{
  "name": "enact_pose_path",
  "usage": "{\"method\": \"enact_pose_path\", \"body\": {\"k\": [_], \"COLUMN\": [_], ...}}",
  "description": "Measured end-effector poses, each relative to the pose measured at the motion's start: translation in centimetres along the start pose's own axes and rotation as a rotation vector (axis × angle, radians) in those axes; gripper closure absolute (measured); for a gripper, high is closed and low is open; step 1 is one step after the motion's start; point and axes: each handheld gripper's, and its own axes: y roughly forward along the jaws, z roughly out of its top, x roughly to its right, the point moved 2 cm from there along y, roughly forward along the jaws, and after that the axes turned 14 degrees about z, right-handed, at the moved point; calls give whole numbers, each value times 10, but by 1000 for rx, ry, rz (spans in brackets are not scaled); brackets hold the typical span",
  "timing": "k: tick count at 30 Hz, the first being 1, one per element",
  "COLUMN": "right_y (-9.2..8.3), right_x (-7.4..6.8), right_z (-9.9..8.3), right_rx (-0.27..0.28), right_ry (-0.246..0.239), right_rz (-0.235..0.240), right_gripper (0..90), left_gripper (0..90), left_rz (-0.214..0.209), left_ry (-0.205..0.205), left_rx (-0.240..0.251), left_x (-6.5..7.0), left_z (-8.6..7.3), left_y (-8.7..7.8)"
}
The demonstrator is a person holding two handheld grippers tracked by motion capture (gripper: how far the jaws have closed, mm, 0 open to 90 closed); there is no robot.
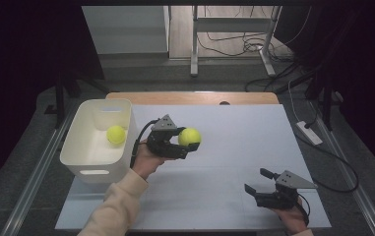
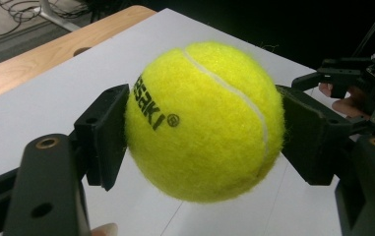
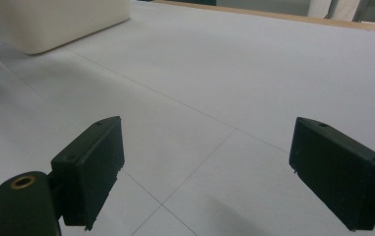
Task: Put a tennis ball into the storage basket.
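A yellow tennis ball (image 1: pixel 190 136) (image 2: pixel 202 120) is held above the white table, just right of the white bin (image 1: pixel 84 157). My left gripper (image 1: pixel 187 142) (image 2: pixel 202 132) is shut on it, both black pads pressing its sides. A second yellow tennis ball (image 1: pixel 116 134) lies inside the bin. Near the table's front right, my right gripper (image 1: pixel 259 181) (image 3: pixel 207 172) rests open, nothing between its jaws. The right gripper (image 2: pixel 357 88) also appears farther off in the left gripper view, at the right edge.
The white table surface (image 1: pixel 234 142) has a wooden strip (image 1: pixel 195 97) along its far edge. The bin (image 3: pixel 52 19) stands at the left side. Beyond the table are a metal stand's legs (image 1: pixel 195 44) and cables (image 1: pixel 234 44) on the floor.
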Motion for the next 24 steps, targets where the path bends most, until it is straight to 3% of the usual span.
{"method": "enact_pose_path", "body": {"k": [24], "right_y": [1], "right_x": [-3], "right_z": [2], "right_rx": [7], "right_ry": [-3], "right_rz": [-6], "right_gripper": [132], "left_gripper": [274], "left_rz": [91], "left_ry": [-40], "left_rx": [34], "left_x": [-22], "left_z": [3], "left_y": [-36]}}
